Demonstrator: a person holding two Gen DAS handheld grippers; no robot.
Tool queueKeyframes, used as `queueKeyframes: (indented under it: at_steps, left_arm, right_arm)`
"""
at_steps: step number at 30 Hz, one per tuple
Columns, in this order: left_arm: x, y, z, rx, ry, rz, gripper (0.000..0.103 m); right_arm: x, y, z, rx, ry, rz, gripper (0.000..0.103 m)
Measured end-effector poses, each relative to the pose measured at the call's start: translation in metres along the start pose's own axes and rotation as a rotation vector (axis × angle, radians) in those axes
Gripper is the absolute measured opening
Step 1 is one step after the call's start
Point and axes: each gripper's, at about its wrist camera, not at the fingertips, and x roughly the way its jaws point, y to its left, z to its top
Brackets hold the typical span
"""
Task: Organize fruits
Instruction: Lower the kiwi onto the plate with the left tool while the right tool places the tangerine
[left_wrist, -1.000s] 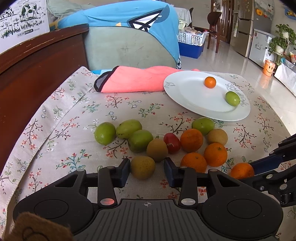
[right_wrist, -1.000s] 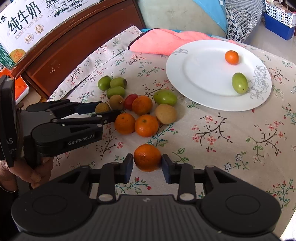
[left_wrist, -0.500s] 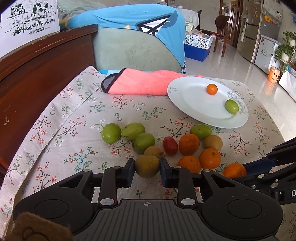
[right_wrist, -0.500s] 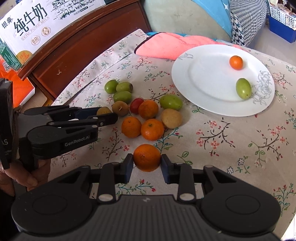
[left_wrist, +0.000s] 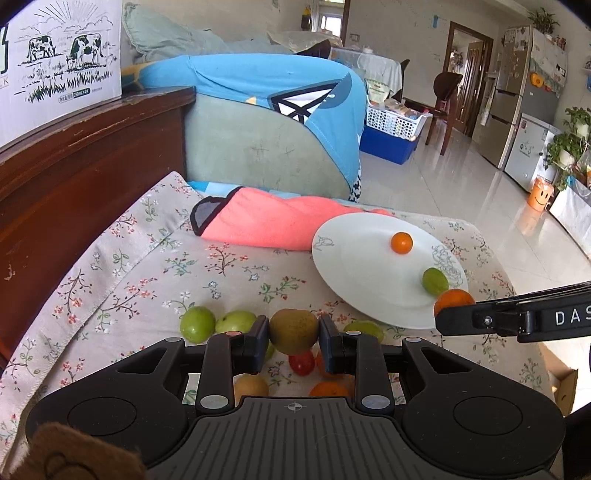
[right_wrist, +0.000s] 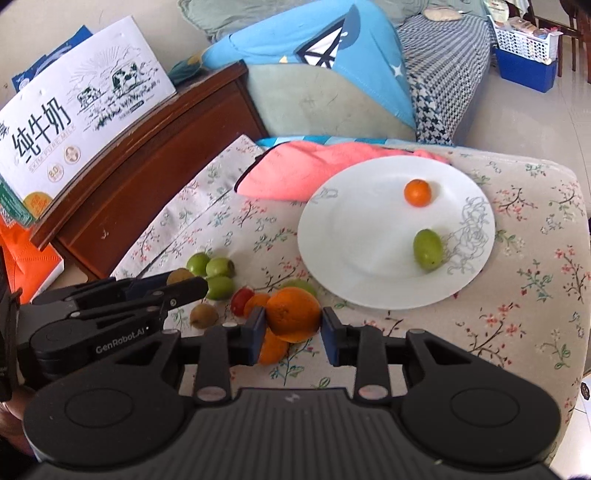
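My left gripper (left_wrist: 293, 341) is shut on a brown kiwi (left_wrist: 293, 330) and holds it above the fruit pile. My right gripper (right_wrist: 293, 326) is shut on an orange (right_wrist: 293, 314), lifted above the cloth near the plate's near edge. The white plate (right_wrist: 354, 229) holds a small orange (right_wrist: 417, 192) and a green fruit (right_wrist: 427, 249). On the floral cloth lie green fruits (right_wrist: 210, 267), a red fruit (right_wrist: 242, 300), a kiwi (right_wrist: 203, 315) and more oranges (right_wrist: 273, 349), partly hidden by the grippers. The right gripper shows in the left wrist view (left_wrist: 454, 302) with its orange.
A pink towel (left_wrist: 266, 221) lies behind the plate (left_wrist: 354, 266). A dark wooden cabinet (left_wrist: 74, 155) with a milk carton box stands left. A sofa with a blue cover (left_wrist: 277, 122) is behind the table. The table edge drops off to the right.
Both grippers have risen off the cloth with their fruit: the left with the kiwi, the right with the orange. The right gripper moved toward the plate.
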Motion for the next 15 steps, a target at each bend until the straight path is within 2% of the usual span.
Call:
queueKeyframes:
  at_steps: [7,15]
  left_arm:
    - [0.013,-0.014,0.02,-0.027,-0.009,-0.01,0.026]
    - [0.041,-0.022,0.038,-0.063,0.028,-0.005,0.026]
  right_arm:
    - [-0.012,-0.019,0.021,0.084,-0.079,-0.023,0.032]
    - [-0.003,-0.032,0.025,0.179,-0.076,-0.07,0.032]
